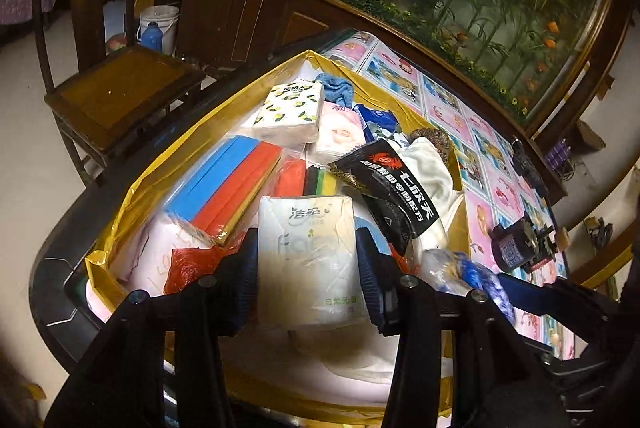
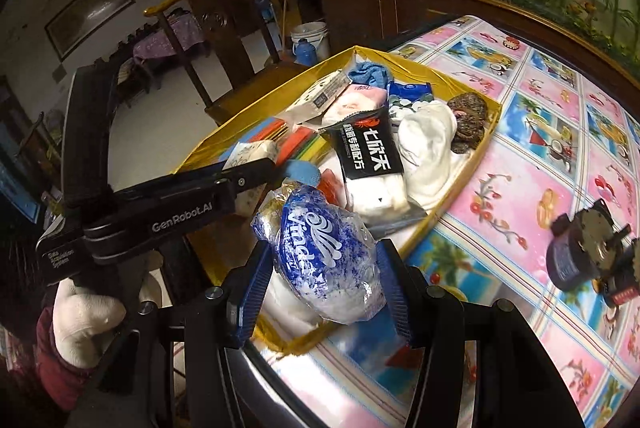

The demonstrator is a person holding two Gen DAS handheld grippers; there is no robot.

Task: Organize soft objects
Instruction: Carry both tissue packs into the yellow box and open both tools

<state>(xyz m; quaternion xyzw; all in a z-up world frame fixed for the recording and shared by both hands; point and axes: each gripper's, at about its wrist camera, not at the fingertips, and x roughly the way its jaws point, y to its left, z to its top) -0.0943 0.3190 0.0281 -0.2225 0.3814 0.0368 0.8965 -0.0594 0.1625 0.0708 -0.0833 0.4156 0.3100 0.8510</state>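
A gold box (image 1: pixel 168 164) (image 2: pixel 200 148) on the table is piled with soft goods. In the left wrist view my left gripper (image 1: pixel 307 268) is shut on a white tissue pack (image 1: pixel 306 248), held over the near end of the box. My right gripper (image 2: pixel 326 284) is shut on a crinkled blue-and-white tissue pack (image 2: pixel 320 252) at the box's near right corner. Each gripper shows in the other's view: the left gripper (image 2: pixel 268 160), the right gripper (image 1: pixel 520 292). In the box lie a lemon-print tissue pack (image 1: pixel 290 112), coloured sponges (image 1: pixel 228 184), a black packet (image 2: pixel 366 148) and a white cloth (image 2: pixel 428 140).
A wooden chair (image 1: pixel 116 96) stands beyond the box's left side. A dark motor-like gadget (image 2: pixel 588 248) sits on the patterned tablecloth (image 2: pixel 540 168) to the right. A white-gloved hand (image 2: pixel 84 316) holds the left gripper's handle. A cabinet and a white bucket (image 1: pixel 160 24) stand behind.
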